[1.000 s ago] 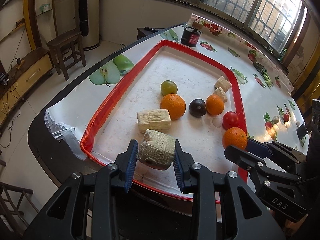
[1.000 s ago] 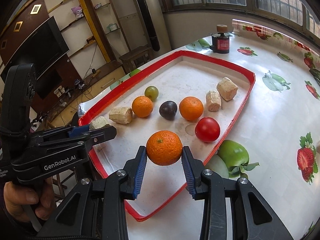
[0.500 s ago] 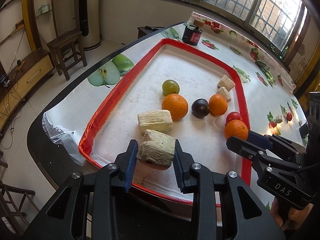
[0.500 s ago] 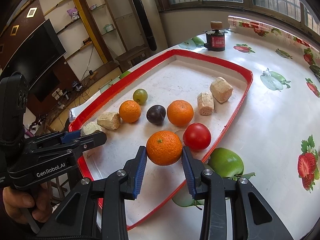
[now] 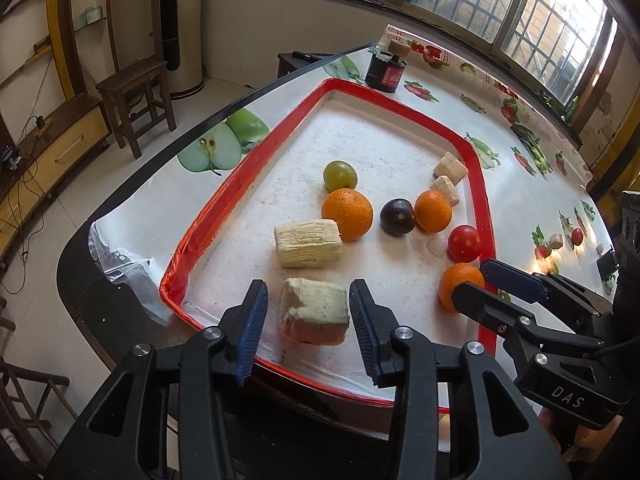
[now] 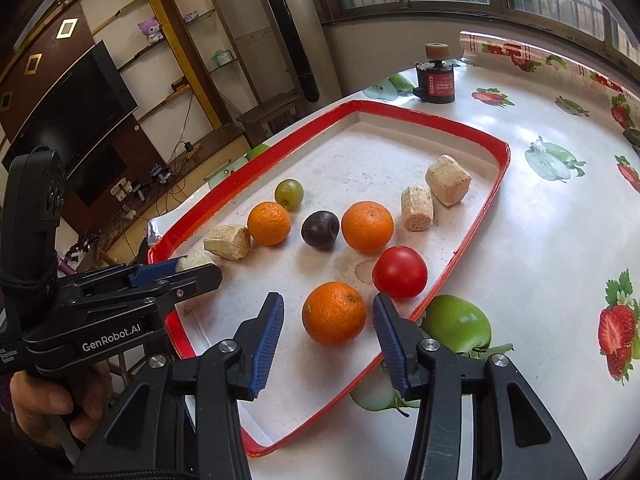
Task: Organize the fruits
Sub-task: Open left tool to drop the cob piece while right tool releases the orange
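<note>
Flanking orange (image 6: 334, 313), tray rim (image 6: 448, 280) close.

The far half of the red-rimmed tray (image 6: 472, 130) lies bare up to its far corner, with wide room to pass. Across the middle a row of fruit (image 6: 367, 226) and pale blocks (image 6: 448, 179) crowds from rim to rim. Beyond the tray's far edge a dark jar (image 6: 436, 80) stands on the tabletop (image 6: 540, 240), whose right side is open
</note>
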Demonstrator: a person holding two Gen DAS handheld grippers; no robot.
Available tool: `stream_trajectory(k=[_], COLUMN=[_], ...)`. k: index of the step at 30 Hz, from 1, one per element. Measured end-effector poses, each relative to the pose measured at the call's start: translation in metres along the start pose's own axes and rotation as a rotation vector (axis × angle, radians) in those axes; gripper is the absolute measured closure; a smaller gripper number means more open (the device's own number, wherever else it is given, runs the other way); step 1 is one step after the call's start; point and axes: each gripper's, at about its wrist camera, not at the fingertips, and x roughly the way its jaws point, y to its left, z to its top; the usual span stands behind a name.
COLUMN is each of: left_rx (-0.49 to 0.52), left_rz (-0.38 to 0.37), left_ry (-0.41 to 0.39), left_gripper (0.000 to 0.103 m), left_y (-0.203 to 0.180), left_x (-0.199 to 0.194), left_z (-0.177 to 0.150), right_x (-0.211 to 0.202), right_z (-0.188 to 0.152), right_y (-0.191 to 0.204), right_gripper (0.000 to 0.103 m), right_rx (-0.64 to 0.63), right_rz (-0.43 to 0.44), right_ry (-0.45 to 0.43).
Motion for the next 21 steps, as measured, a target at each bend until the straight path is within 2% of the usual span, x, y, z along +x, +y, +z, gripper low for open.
stream_trajectory(k=[2, 9, 21], left_rx=[0.003, -0.003, 0.035], left_rz=[0.007, 0.007, -0.006], left_ry=[-0.004, -0.005, -0.020], left_gripper=[0.057, 0.056, 0.056], left_y=[-0.001, 0.000, -0.023], left_x=[-0.003, -0.009, -0.022], left_z=[0.000, -0.002, -0.002], right_x=[-0.003, -0.024, -0.065], right_z=[-0.001, -0.007, -0.020], right_y=[0.001, -0.001, -0.025], right_gripper=[0.052, 0.051, 0.047], right_rx=[-0.003, 0.005, 0.053], right_rz=[-0.003, -0.007, -0.034], right_ry=[-0.004, -0.033, -0.089])
